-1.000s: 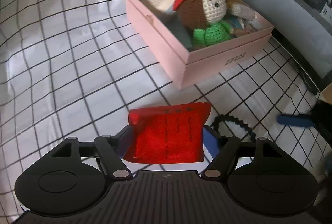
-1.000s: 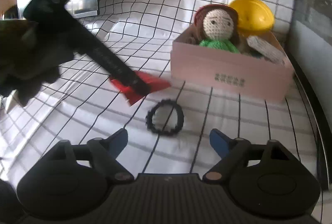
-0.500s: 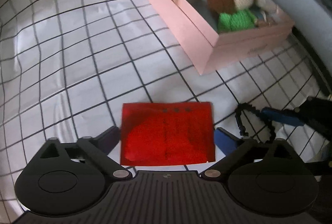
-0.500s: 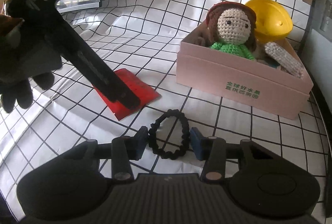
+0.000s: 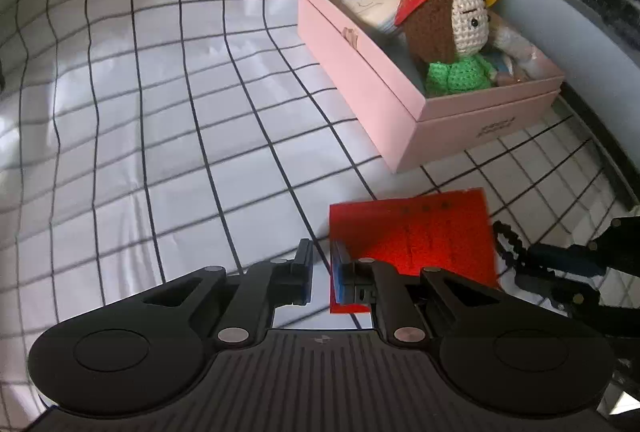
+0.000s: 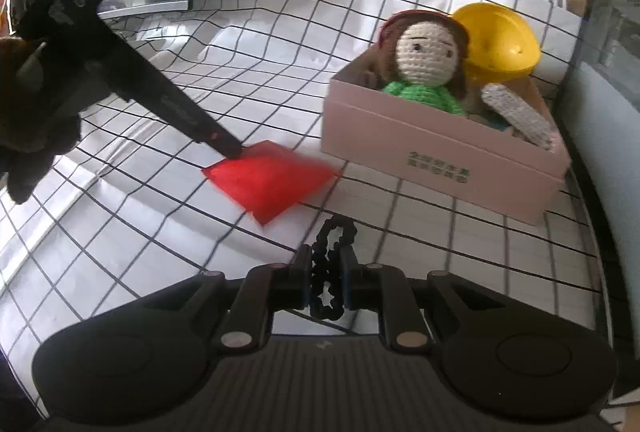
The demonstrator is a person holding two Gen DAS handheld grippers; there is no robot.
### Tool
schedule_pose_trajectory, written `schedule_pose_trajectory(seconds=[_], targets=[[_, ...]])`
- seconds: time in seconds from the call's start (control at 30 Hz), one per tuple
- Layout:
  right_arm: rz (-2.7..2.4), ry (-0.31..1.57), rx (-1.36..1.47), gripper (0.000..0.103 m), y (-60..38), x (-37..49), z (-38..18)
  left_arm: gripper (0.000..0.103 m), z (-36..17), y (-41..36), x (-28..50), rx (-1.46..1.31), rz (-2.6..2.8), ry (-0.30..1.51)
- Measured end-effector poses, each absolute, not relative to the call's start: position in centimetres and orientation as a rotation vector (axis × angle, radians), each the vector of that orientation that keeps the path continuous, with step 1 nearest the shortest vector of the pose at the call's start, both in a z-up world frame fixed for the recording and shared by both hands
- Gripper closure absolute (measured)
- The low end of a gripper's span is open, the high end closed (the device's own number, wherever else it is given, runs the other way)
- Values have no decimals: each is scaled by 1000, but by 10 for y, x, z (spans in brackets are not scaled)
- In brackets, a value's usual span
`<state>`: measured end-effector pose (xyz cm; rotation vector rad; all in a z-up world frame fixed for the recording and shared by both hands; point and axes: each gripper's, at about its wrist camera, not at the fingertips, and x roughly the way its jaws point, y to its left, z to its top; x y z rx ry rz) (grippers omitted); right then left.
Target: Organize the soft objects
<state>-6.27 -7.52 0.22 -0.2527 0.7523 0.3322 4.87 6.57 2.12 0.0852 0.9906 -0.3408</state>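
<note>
Left gripper (image 5: 320, 264): we see it clenched beside the flat red fabric square (image 5: 412, 236), nothing between its jaws; a lift may leave it.
Right gripper (image 6: 326, 272): closing on the black beaded elastic ring (image 6: 330, 264); it may slip.
Place: both near the pink cardboard box (image 6: 436, 147).

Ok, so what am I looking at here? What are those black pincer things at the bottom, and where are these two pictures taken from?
There is no robot here. A person holds a two-finger gripper in each hand, and each gripper carries a wide-angle camera that looks along its fingers. So one picture is from the left hand's tool and the other from the right's.

A checked cloth covers the surface. On it stands a pink box with a crocheted doll and other soft things inside, and a yellow bowl behind it.

The left gripper is shut at the edge of a red sheet. I can't tell whether it pinches it. The right gripper is closing on a black loop, which is squashed between its pads.
</note>
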Motion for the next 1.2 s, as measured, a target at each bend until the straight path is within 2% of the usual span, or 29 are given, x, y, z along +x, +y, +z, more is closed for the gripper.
schedule_pose_trajectory(seconds=[0.13, 0.17, 0.2, 0.27, 0.4, 0.57, 0.63, 0.7, 0.83, 0.9, 1.13, 1.2], targets=[[302, 732, -262, 86, -86, -64, 6, 87, 23, 79, 45, -47, -372, 1024], [322, 736, -231, 75, -90, -63, 9, 86, 24, 83, 42, -92, -379, 1030], [362, 740, -208, 54, -94, -60, 13, 86, 26, 86, 39, -113, -383, 1029], [420, 710, -203, 35, -92, -58, 21, 86, 30, 90, 32, -139, -397, 1027], [518, 660, -307, 34, -66, -37, 23, 86, 36, 101, 15, -212, -392, 1022], [644, 779, -349, 34, -40, 8, 4, 86, 40, 115, -9, -292, -360, 1005], [670, 805, -377, 25, -39, 16, -7, 86, 42, 124, -20, -318, -346, 1000], [692, 806, -361, 22, -45, 20, -10, 86, 44, 134, -30, -350, -334, 993], [720, 829, -385, 24, -42, 25, -9, 86, 43, 147, -48, -401, -321, 984], [731, 833, -389, 38, -38, 26, -7, 86, 40, 148, -52, -418, -321, 989], [692, 837, -377, 55, -41, 24, -2, 86, 32, 144, -60, -451, -329, 1005], [662, 844, -324, 71, -50, 27, 4, 86, 33, 142, -60, -445, -336, 1003]])
